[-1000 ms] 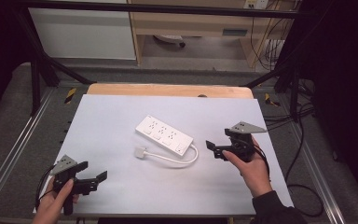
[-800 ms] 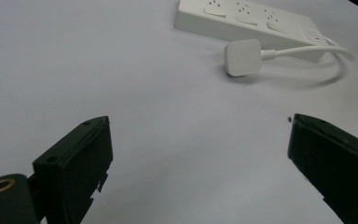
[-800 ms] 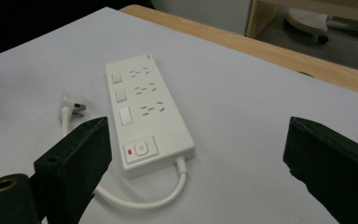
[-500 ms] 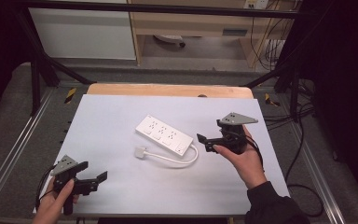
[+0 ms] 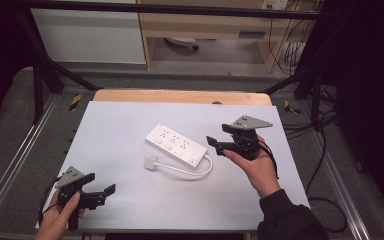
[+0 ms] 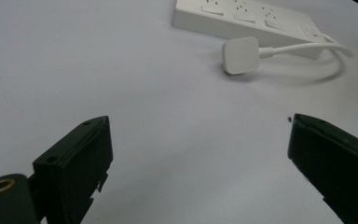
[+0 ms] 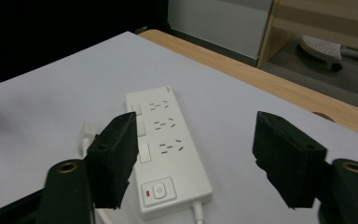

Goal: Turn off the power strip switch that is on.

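Power strip (image 5: 176,144) lies mid-table, long axis diagonal, switch end just beside right gripper (image 5: 219,145), jaws wide open, empty; left gripper (image 5: 111,190), also open, sits well apart.

In the right gripper view, the power strip (image 7: 168,154) is partly covered by one black jaw, so its plug (image 7: 87,132) is seen only as a sliver, and its cable (image 7: 198,212) is cut off by the bottom edge. In the left gripper view, the strip's far edge is cropped by the top of the frame. In the high view, the socket markings are too small to be read.
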`<action>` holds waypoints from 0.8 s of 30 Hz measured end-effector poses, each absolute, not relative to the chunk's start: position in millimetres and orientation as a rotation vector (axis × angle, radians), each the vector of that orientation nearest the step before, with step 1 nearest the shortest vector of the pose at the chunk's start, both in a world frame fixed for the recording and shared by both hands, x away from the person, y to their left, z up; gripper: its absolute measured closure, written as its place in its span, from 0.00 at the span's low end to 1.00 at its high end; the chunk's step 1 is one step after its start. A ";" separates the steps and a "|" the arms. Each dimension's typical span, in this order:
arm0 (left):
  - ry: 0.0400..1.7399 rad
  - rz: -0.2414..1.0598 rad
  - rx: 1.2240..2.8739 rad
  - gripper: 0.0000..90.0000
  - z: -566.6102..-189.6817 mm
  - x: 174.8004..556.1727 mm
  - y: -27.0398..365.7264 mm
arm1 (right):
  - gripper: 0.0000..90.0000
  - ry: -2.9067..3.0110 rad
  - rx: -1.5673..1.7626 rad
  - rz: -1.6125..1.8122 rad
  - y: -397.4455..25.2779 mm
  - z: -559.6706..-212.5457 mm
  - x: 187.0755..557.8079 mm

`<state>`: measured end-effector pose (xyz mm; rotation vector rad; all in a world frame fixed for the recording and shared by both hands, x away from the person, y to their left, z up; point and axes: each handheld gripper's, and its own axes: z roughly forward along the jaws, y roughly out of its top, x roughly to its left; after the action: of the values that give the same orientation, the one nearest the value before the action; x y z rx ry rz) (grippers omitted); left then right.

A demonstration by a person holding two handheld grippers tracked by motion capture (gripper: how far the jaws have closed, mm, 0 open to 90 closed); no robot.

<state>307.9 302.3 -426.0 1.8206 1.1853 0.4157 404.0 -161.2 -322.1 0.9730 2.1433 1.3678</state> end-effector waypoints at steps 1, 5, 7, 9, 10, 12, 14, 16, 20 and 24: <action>1.184 0.416 1.822 0.07 -426.0 307.8 302.2 | 0.44 2.140 0.971 1.373 -160.6 -321.9 404.4; 1.185 0.412 1.826 0.07 -426.4 308.1 302.0 | 0.59 2.142 0.954 1.386 -157.6 -320.2 406.3; 1.185 0.410 1.831 0.08 -426.6 308.3 302.0 | 0.65 2.153 0.951 1.385 -155.6 -319.7 407.9; 1.185 0.410 1.831 0.08 -426.7 308.4 301.9 | 0.72 2.165 0.937 1.374 -152.9 -319.1 410.4; 1.184 0.411 1.832 0.08 -426.7 308.4 301.9 | 0.75 2.171 0.935 1.373 -151.3 -318.5 411.2; 1.178 0.424 1.836 0.08 -426.4 308.1 302.0 | 0.80 2.189 0.906 1.382 -148.1 -318.2 413.0; 1.177 0.435 1.837 0.08 -426.1 308.3 302.2 | 0.85 2.208 0.887 1.382 -144.2 -319.7 414.2; 1.182 0.431 1.838 0.08 -426.4 308.6 302.6 | 0.91 2.222 0.872 1.382 -140.2 -321.7 415.5; 1.186 0.430 1.838 0.08 -426.8 308.4 302.8 | 0.97 2.209 0.853 1.413 -131.6 -323.9 418.7; 1.188 0.433 1.839 0.08 -427.1 308.7 302.6 | 1.00 2.189 0.814 1.462 -122.2 -325.8 420.3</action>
<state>308.7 302.6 -427.1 1.8388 1.1885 0.4325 420.3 -122.2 -325.8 0.8142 2.1892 1.4618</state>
